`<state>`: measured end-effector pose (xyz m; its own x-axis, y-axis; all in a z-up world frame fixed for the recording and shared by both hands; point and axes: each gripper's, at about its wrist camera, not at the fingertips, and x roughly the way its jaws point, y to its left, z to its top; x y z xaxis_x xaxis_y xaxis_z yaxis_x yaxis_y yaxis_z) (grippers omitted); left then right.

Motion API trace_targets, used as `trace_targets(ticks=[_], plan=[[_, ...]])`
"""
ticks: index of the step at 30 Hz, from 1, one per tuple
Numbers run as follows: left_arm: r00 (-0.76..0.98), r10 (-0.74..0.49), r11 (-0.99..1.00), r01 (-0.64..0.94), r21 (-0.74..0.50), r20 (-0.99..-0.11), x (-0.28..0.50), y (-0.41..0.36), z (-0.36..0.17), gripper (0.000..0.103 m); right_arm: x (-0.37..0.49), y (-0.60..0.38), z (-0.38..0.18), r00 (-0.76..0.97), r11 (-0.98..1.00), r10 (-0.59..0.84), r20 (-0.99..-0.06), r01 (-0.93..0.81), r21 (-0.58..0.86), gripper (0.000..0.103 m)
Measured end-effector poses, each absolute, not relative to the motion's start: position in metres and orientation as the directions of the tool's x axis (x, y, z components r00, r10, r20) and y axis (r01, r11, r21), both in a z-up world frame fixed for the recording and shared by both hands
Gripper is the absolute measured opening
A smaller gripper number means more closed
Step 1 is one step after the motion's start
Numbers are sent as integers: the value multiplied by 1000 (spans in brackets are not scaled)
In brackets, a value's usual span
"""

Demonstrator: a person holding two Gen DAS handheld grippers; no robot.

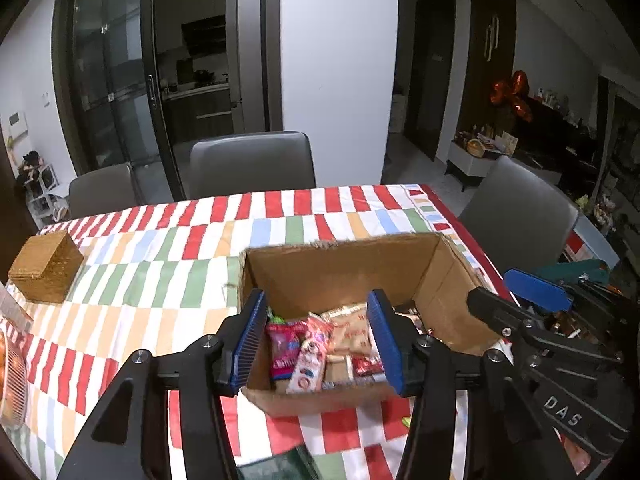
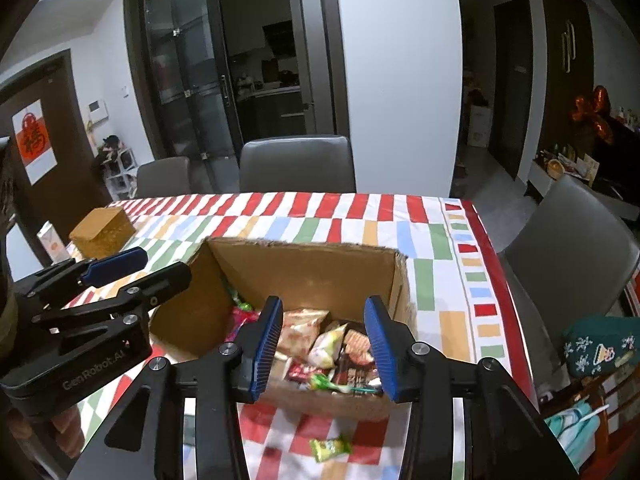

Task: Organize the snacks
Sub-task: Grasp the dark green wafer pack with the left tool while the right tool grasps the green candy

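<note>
An open cardboard box (image 1: 344,264) (image 2: 304,268) stands on the striped tablecloth with several snack packets inside: pink and red ones (image 1: 286,346) on its left, beige, yellow and dark ones (image 2: 332,346) on its right. One small green packet (image 2: 331,447) lies on the cloth in front of the box. My left gripper (image 1: 316,298) hovers over the box's near-left part, open, with nothing between its blue pads (image 1: 250,340). My right gripper (image 2: 323,303) hovers over the near-right part, also open and empty. Each gripper shows at the edge of the other's view.
A woven lidded basket (image 1: 46,268) (image 2: 103,230) sits at the table's far left, with a carton (image 2: 52,242) beside it. A wire basket of orange fruit (image 1: 12,380) is at the near left. Grey chairs (image 1: 252,162) (image 2: 568,248) line the far and right sides.
</note>
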<state>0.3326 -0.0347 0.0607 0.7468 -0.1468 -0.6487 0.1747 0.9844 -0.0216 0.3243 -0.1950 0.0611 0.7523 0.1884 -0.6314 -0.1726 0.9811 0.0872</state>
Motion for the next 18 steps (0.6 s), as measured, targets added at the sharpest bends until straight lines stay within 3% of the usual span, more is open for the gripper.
trace_targets(ticks=[13, 18], plan=[[753, -130, 982, 187, 20, -645, 264, -14, 43, 58, 271, -174, 40, 747, 974, 210, -630, -219, 65, 44], [754, -114, 982, 183, 40, -646, 245, -4, 37, 61, 256, -169, 32, 751, 974, 213, -625, -216, 72, 50]])
